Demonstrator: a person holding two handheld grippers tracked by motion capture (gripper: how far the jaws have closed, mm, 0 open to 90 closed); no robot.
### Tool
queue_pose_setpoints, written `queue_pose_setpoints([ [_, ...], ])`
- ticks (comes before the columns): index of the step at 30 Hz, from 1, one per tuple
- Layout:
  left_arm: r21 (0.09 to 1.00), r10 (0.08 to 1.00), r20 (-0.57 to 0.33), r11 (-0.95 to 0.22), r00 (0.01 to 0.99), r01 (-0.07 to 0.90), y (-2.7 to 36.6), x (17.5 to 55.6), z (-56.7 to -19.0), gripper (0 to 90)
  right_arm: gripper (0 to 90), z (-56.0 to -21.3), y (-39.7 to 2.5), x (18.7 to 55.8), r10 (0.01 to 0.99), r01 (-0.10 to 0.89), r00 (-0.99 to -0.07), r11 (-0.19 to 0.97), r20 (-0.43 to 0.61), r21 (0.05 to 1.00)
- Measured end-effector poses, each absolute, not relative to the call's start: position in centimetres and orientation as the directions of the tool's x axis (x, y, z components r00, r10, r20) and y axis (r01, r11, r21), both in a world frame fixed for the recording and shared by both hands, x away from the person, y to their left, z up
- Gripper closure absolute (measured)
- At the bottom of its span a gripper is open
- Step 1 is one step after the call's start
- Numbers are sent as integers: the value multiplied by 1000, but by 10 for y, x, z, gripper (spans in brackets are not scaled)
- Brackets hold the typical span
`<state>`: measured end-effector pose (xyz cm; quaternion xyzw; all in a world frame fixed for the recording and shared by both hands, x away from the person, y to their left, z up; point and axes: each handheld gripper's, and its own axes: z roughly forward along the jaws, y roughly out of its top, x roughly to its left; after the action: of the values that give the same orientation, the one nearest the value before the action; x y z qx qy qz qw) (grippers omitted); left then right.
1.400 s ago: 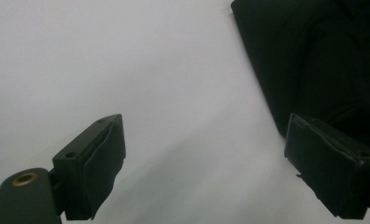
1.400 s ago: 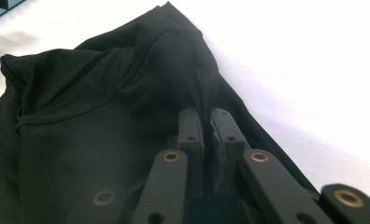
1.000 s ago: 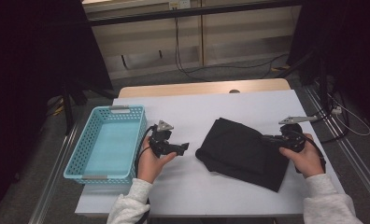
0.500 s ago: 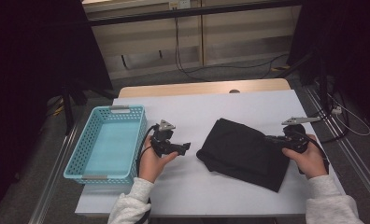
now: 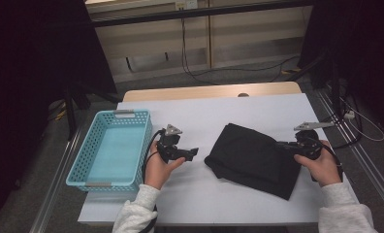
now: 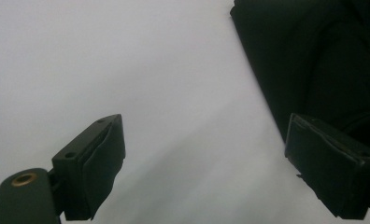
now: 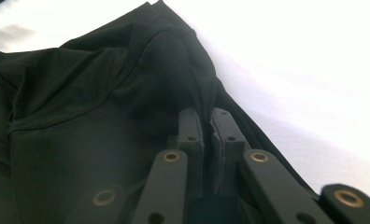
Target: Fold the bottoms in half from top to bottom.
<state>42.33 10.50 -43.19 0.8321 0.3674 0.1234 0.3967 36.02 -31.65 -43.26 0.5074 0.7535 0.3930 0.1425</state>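
While one black garment (image 5: 258, 158) lies folded on the white bench (image 5: 229, 111), right claw (image 7: 207, 122) pinching its fabric, left claw (image 6: 204, 172) spread apart, one blue basket (image 5: 113, 145) at left.

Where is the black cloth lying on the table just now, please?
In the high view the black cloth lies right of centre on the table, between both tools, pinched by the right tool.

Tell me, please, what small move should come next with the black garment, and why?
Probably bring the left gripper to the black garment's near edge and close on it: its jaws stand open over bare table, while the right gripper already pinches a fold of the cloth.
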Motion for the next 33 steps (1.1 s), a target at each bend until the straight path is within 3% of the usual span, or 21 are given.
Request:
queue_pose_setpoints([
  [33,755,701,-85,-418,708,505,100,425,-430,122,838,-430,-324,355,882,658,-430,162,190,736],
])
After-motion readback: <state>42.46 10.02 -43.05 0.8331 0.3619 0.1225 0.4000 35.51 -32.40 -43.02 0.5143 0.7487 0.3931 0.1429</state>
